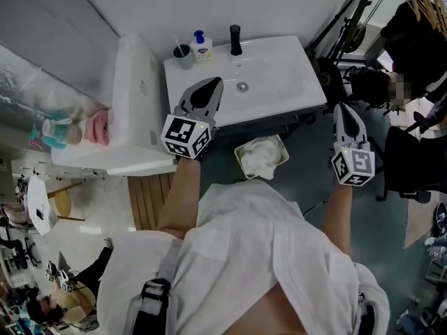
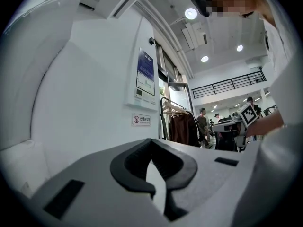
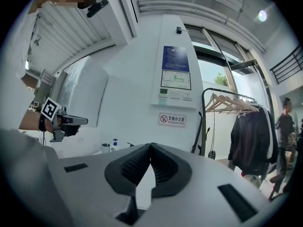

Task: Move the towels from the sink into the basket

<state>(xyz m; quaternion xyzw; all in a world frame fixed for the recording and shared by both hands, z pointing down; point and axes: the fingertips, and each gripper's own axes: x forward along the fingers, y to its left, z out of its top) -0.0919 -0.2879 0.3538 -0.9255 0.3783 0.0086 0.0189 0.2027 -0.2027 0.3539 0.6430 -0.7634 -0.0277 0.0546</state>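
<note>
The white sink [image 1: 279, 72] stands against the wall, and its basin shows bare around the drain [image 1: 242, 86]. On the floor in front of it, a small pale basket [image 1: 281, 147] holds white towels [image 1: 260, 155]. My left gripper [image 1: 211, 84] is raised over the sink's front left edge, jaws shut with nothing between them [image 2: 151, 141]. My right gripper [image 1: 342, 109] hovers right of the sink above the floor, also shut and empty [image 3: 150, 145]. Both gripper views look out level at the wall and room, not at sink or basket.
A black faucet [image 1: 235, 39], a soap bottle [image 1: 202, 46] and a cup [image 1: 184, 53] stand on the sink's back rim. A tall white unit [image 1: 133, 96] is left of it. A clothes rack with dark garments [image 3: 248, 131] and people stand to the right.
</note>
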